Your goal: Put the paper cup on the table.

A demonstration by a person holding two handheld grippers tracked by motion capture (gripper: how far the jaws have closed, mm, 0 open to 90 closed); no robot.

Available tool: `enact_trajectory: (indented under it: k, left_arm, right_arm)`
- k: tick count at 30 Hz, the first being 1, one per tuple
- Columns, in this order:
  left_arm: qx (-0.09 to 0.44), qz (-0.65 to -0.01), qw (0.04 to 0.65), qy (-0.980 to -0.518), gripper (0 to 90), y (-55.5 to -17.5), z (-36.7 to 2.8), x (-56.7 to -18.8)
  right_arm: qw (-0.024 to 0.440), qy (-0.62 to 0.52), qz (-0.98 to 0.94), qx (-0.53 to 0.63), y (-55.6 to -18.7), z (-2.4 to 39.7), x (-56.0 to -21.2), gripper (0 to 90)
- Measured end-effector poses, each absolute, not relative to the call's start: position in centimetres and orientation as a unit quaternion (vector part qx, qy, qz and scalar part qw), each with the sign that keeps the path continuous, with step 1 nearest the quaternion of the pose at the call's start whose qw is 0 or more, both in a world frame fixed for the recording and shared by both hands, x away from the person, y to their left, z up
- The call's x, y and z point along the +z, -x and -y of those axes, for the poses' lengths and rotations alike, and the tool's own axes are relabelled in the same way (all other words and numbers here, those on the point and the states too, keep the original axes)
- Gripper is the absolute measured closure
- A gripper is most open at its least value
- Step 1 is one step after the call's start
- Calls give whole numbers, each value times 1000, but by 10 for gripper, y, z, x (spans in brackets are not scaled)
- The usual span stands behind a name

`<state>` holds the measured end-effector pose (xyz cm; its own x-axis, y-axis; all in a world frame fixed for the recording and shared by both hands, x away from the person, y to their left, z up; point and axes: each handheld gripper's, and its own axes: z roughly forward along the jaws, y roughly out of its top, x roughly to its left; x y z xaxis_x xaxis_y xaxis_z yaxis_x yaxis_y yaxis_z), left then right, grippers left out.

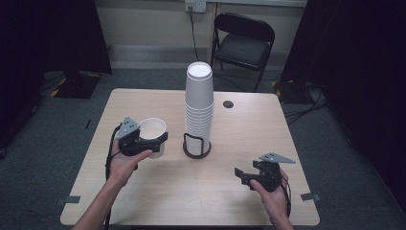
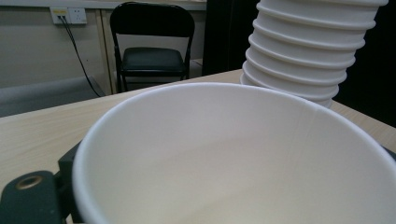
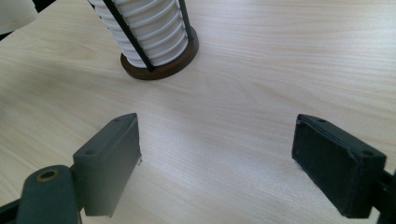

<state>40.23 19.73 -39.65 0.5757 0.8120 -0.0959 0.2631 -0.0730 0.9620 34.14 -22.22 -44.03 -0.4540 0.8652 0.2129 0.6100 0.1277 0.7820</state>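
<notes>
Left gripper view: cup (image 2: 233,154) between the jaws hides both pads; its near rim cut off below. Cup stack (image 2: 308,46) beyond the jaws cut off above.

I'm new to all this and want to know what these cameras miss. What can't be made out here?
- Left gripper, left gripper view: its jaws are mostly hidden behind the single cup.
- Stack of cups: top cut off by the frame edge in both gripper views.
- Single cup's base, high view: hidden by the gripper and hand.
- Dark round spot on the table, high view: too small to identify.
</notes>
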Motion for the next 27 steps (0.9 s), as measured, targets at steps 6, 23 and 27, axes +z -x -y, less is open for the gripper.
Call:
enact_trajectory:
  k: [6,23,27]
  left_arm:
    - [251,-412,569,-666,102,-418,-201,-396]
    - [286,-437,532,-667,101,-460,-201,-429]
    - [290,-445,515,-673,99,-470,-198,-437]
  right_arm:
    - [146,-501,-738,429,-342,222,-441,149]
    - [144,-498,-739,431,-341,222,-442,180]
    - [150,-495,-738,433,-340,221,-442,192]
